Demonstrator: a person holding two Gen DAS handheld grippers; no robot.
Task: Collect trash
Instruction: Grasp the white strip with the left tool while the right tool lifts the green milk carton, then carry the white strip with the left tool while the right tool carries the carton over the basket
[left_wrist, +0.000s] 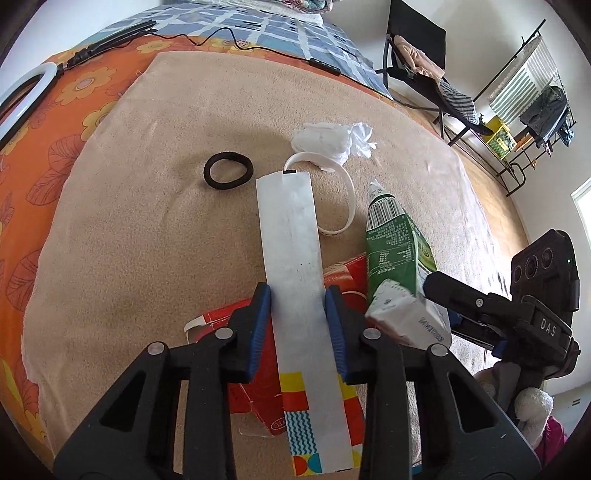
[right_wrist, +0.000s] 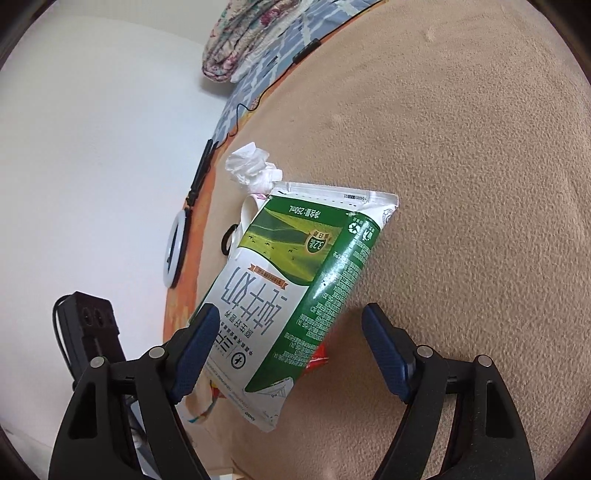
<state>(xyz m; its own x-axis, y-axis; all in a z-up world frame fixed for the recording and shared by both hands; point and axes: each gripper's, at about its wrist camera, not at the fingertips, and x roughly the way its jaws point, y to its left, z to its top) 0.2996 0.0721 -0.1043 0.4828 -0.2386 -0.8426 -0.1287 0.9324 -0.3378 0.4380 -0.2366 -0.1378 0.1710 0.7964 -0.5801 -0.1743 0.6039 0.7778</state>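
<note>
My left gripper (left_wrist: 297, 308) is shut on a long white paper bag (left_wrist: 291, 236) with a colourful printed end, held over the tan blanket (left_wrist: 147, 229). A green and white milk carton (left_wrist: 397, 243) stands just right of the bag, over a red box (left_wrist: 258, 391). In the right wrist view my right gripper (right_wrist: 286, 350) is open, its jaws wide on either side of the carton (right_wrist: 295, 288); the left pad touches it, the right pad stands apart. A crumpled white tissue (left_wrist: 332, 142) lies beyond, also in the right wrist view (right_wrist: 251, 168).
A black hair tie (left_wrist: 228, 171) and a white band (left_wrist: 343, 195) lie on the blanket. A ring light (left_wrist: 26, 96) and a black cable (left_wrist: 221, 37) lie on the orange bedding. A chair (left_wrist: 417, 62) and a clothes rack (left_wrist: 532, 107) stand on the floor to the right.
</note>
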